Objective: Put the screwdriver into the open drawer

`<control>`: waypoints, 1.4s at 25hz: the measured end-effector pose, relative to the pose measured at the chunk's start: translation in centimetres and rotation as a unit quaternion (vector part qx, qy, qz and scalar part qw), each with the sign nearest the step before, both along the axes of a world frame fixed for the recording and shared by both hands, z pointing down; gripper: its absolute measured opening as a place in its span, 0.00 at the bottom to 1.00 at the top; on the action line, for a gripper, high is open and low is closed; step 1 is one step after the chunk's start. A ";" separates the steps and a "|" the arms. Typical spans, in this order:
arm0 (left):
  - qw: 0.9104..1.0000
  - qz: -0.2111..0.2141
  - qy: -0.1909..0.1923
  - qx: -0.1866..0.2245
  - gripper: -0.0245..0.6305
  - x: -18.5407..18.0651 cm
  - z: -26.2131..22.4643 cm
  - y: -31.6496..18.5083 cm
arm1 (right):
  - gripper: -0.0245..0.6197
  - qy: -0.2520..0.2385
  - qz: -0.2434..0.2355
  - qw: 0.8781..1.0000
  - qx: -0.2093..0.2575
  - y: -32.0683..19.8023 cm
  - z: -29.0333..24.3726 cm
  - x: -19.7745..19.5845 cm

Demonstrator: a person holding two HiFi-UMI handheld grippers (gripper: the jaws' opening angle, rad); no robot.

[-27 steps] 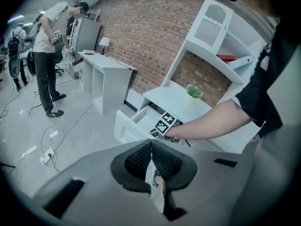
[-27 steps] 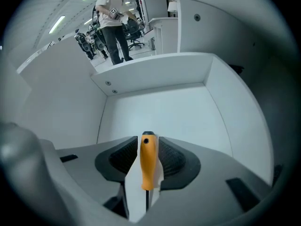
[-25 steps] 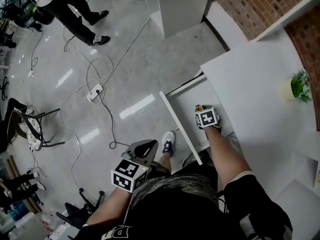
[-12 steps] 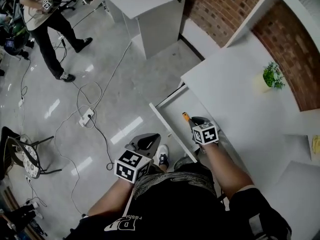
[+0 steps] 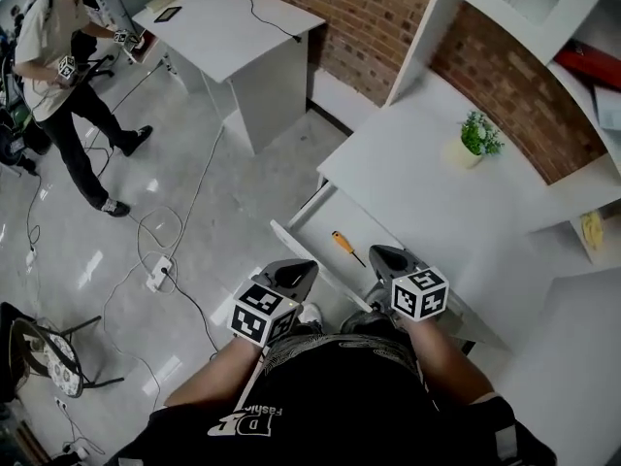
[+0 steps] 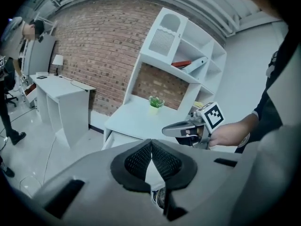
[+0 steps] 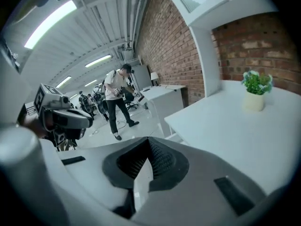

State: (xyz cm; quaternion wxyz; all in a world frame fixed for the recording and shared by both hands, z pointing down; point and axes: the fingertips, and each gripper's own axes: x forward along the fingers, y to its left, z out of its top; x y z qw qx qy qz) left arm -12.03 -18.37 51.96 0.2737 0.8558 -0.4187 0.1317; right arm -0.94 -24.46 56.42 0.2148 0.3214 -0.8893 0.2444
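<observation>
Released, the screwdriver (image 5: 346,248) now lies in the open drawer (image 5: 301,249) at ten o'clock of the right claw (image 5: 387,255), which has risen clear and just closed on nothing, like the closed, empty left claw (image 5: 295,269), so the task looks done.

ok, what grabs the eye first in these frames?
The orange-handled screwdriver lying in the open drawer pulled out of the white desk, mid-frame in the head view. Just below it, the left gripper and right gripper hang side by side, both shut on nothing, the right one's jaws having just closed. A small potted plant sits at the desk's back.
</observation>
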 end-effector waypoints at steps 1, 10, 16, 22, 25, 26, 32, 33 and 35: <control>1.000 0.007 0.001 0.005 0.07 0.5 -0.4 0.1 | 0.05 -0.008 0.007 1.000 0.008 0.4 -1.1 0.4; 0.999 0.026 0.012 0.030 0.07 4.9 -3.0 2.1 | 0.05 -0.055 0.027 0.996 0.057 4.1 -8.2 5.1; 0.999 0.007 0.008 0.041 0.07 7.6 -4.5 6.4 | 0.04 -0.081 0.015 0.994 0.072 9.1 -10.7 7.9; 0.999 -0.017 0.010 0.040 0.07 11.7 -5.5 10.7 | 0.04 -0.078 -0.004 0.995 0.068 13.9 -10.7 12.7; 0.999 -0.030 0.017 0.037 0.07 13.9 -5.7 13.2 | 0.04 -0.076 -0.016 0.995 0.069 16.5 -10.6 14.8; 0.999 -0.034 0.019 0.035 0.07 14.4 -5.7 14.1 | 0.04 -0.075 -0.020 0.995 0.069 17.4 -10.5 15.3; 0.998 -0.061 0.003 0.033 0.07 16.1 -5.6 18.6 | 0.04 -0.079 -0.028 0.994 0.065 20.3 -9.6 18.1; 0.997 -0.067 -0.001 0.034 0.07 16.1 -5.5 19.1 | 0.04 -0.082 -0.027 0.994 0.065 20.5 -9.6 18.4; 0.996 -0.078 -0.006 0.033 0.07 16.0 -5.4 19.9 | 0.04 -0.091 -0.028 0.993 0.063 21.0 -9.6 18.8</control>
